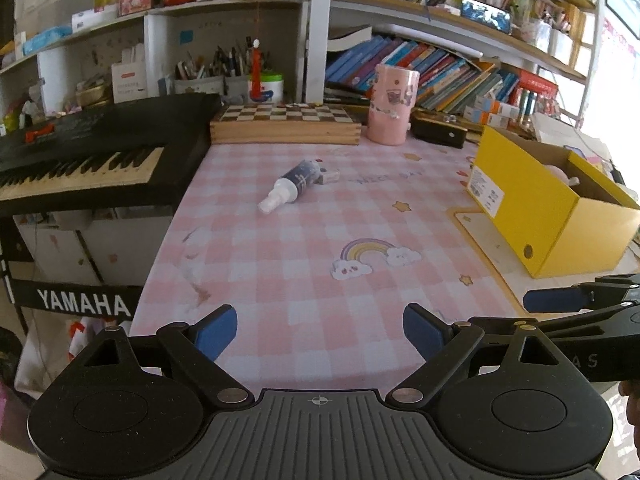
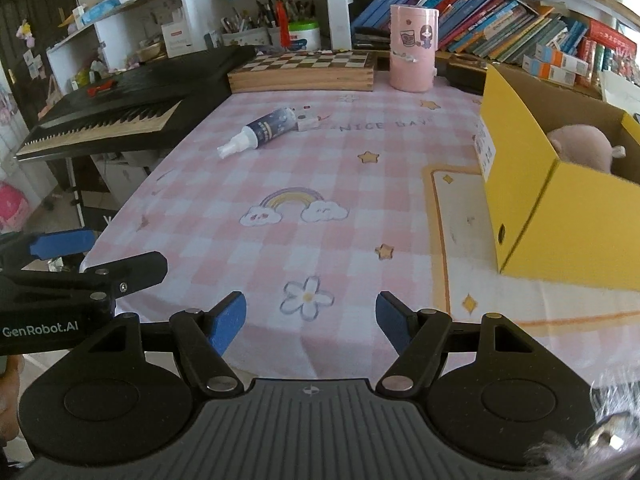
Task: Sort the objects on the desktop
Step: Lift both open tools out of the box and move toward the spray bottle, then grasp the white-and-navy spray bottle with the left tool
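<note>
- Left gripper (image 1: 319, 330) held low over the near edge of the pink checked tablecloth (image 1: 304, 264), blue pads (image 1: 218, 332) spread wide, nothing between them.
- Right gripper (image 2: 311, 322) likewise low at the near edge of the cloth, above a printed flower, pads parted and gripping nothing.
- Side by side: right tool showing at the right edge of the left wrist view (image 1: 560, 300), left tool at the left edge of the right wrist view (image 2: 68, 242).
- Spray bottle (image 1: 286, 190) lying on its side toward the far middle of the cloth, white nozzle pointing near-left, dark blue body toward the far right; well apart from both grippers.
- Small white box (image 1: 329, 176) just beside the bottle's base, on its far-right side; touching or not, cannot tell.
- Yellow box (image 1: 532, 204) open on the right side of the table, a pinkish plush toy (image 2: 580, 146) inside it, seen best from the right wrist.
- Pink cylindrical container (image 1: 392, 104) upright at the far edge, right of the wooden chessboard box (image 1: 286, 122) lying flat against the back.
- Dark case (image 1: 438, 130) just right of the pink container.
- Black Yamaha keyboard (image 1: 92, 156) on its stand beyond the table's left edge.
- Shelves of books (image 1: 440, 68) and pen pots (image 1: 216, 76) along the far wall.
</note>
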### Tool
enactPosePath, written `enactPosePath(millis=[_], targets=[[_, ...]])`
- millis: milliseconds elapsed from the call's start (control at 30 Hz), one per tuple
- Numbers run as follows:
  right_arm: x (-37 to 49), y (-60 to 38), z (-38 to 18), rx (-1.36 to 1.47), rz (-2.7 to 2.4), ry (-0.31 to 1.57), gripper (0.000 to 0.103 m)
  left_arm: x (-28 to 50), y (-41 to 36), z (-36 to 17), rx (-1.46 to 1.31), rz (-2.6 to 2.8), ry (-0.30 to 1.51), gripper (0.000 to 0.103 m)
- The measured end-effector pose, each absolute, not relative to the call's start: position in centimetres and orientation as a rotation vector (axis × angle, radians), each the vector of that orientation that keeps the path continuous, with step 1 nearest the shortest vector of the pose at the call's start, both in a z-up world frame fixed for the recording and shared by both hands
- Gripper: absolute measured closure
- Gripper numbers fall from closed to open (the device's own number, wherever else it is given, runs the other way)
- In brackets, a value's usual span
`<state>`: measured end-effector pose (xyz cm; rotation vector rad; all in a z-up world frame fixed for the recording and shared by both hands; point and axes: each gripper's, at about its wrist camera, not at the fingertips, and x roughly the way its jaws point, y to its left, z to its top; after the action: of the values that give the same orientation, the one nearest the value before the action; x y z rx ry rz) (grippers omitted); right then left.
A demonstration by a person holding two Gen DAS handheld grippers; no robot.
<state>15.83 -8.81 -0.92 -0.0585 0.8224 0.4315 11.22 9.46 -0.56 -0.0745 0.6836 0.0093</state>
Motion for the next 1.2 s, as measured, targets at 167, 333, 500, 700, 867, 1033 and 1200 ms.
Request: enactPosePath(millis=[167,333,500,700,867,1033,1200], targets=[[18.6,-8.6,-0.9,-0.072,0.450,0.823,0.033,13.5,9.4,-0.7,-0.086,0.032,0.691,0.011],[21.4,-8.5,-0.8,-0.079,0.471,0.819,0.033,15.7,9.4,-0.7,-0.090,0.055,0.696,0.011],[23.8,-8.4,-0.8,-0.078,0.497,0.821,0.033,17.5,9.4,-0.6,-0.092,0.084,0.699,0.011],[26.2,-7.9,-1.0,-0.082,0.531,0.829,0.033,19.1,9.7,-0.4,-0.101,0.120,0.705,0.011],[28.2,-7.6,-1.0,-0.072,0.547,0.828,0.033,20.4,10.0,-0.4,-0.107,0.144,0.704,0.011],[30.7,-7.2,-0.9,-0.044,0.554,0.831,0.033,22.0,10.5,-0.4,-0.121,0.165,0.695,0.011],[33.1,-6.6,-1.0,-0.041,0.567,0.831,0.034,24.3,10.9,-0.9,-0.132,0.177,0.707,0.012]])
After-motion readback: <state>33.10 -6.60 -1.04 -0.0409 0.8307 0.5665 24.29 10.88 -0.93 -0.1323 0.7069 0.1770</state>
